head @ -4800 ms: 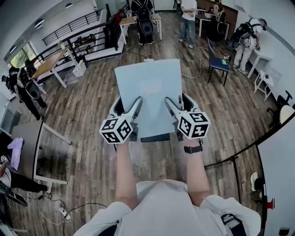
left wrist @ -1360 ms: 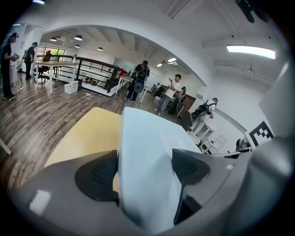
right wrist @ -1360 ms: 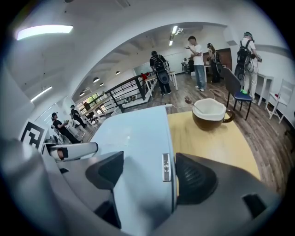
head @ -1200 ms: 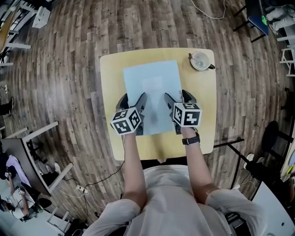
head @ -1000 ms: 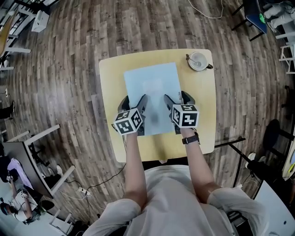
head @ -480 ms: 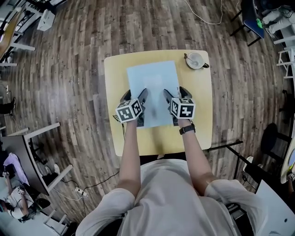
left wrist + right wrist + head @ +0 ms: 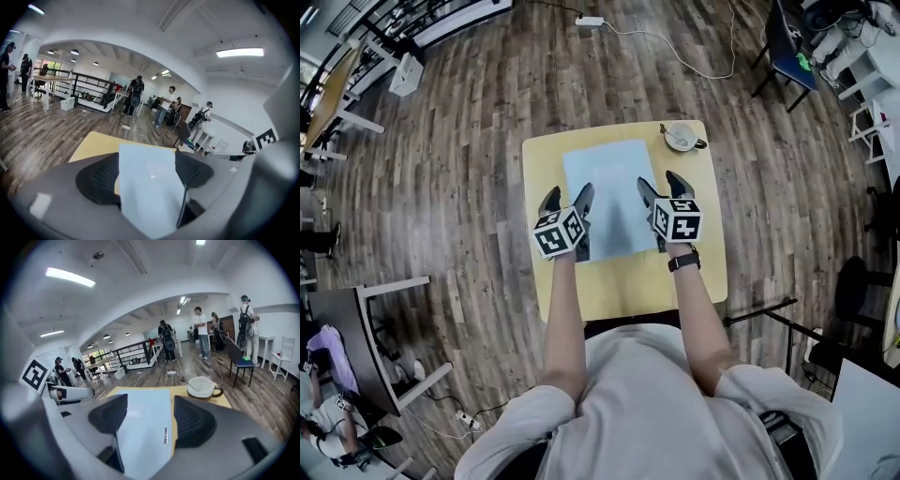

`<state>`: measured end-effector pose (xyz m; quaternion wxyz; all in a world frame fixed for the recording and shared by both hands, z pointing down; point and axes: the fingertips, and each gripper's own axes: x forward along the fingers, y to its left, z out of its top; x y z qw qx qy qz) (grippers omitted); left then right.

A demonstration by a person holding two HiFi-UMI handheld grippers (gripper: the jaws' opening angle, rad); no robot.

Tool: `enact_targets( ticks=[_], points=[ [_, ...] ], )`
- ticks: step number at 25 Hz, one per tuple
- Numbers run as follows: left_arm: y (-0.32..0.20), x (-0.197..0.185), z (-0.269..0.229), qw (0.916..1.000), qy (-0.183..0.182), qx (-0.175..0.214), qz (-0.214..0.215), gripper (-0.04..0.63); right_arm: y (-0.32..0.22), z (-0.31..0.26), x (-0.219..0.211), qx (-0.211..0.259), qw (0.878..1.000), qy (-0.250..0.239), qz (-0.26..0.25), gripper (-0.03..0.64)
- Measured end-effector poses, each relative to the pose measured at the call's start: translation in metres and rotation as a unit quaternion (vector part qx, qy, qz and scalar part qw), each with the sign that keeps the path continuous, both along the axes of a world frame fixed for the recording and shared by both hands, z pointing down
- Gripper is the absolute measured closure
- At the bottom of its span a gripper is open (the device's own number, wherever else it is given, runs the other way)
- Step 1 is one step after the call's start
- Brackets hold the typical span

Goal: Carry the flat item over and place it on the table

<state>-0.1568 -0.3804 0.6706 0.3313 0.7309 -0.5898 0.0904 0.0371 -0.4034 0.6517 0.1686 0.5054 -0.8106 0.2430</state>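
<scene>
A pale blue flat sheet [image 7: 609,187] lies on the small yellow table [image 7: 619,281], reaching from the middle toward the far edge. My left gripper [image 7: 565,199] sits at the sheet's near left edge, and my right gripper [image 7: 664,185] at its near right edge. Each inner finger rests over the sheet and each outer finger stands outside its edge, so both pairs of jaws are apart. In the left gripper view the sheet [image 7: 147,187] fills the gap between the pads. In the right gripper view the sheet [image 7: 145,423] runs under the left pad, with bare table beside the right pad.
A white cup [image 7: 681,137] stands at the table's far right corner, also seen close ahead as the cup [image 7: 202,386]. A blue-seated chair [image 7: 783,42] and a power strip with cable [image 7: 591,21] lie beyond on the wood floor. Several people [image 7: 201,331] stand far off.
The sheet was carried above open floor earlier. It now lies on the yellow table, a little farther from the near edge. Both grippers stay at its near corners with the same jaw spread.
</scene>
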Motion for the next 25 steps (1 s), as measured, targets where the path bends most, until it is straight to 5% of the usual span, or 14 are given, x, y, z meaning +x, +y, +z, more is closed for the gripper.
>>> enact_targets(
  ticks=[7, 13, 19, 25],
  points=[
    [0.009, 0.021, -0.107, 0.9931, -0.001, 0.117, 0.016, 0.251, 0.012, -0.097, -0.005, 0.103, 0.995, -0.007, 0.006, 0.305],
    [0.021, 0.027, -0.182, 0.9791, -0.031, 0.198, 0.034, 0.317, 0.032, -0.172, -0.008, 0.185, 0.982, 0.002, 0.025, 0.411],
    [0.047, 0.026, -0.235, 0.9659, -0.039, 0.253, 0.038, 0.384, 0.057, -0.225, -0.018, 0.237, 0.971, 0.001, 0.022, 0.519],
    [0.061, 0.003, -0.275, 0.953, -0.069, 0.294, 0.029, 0.492, 0.071, -0.264, -0.041, 0.276, 0.961, 0.0, 0.004, 0.551]
  ],
)
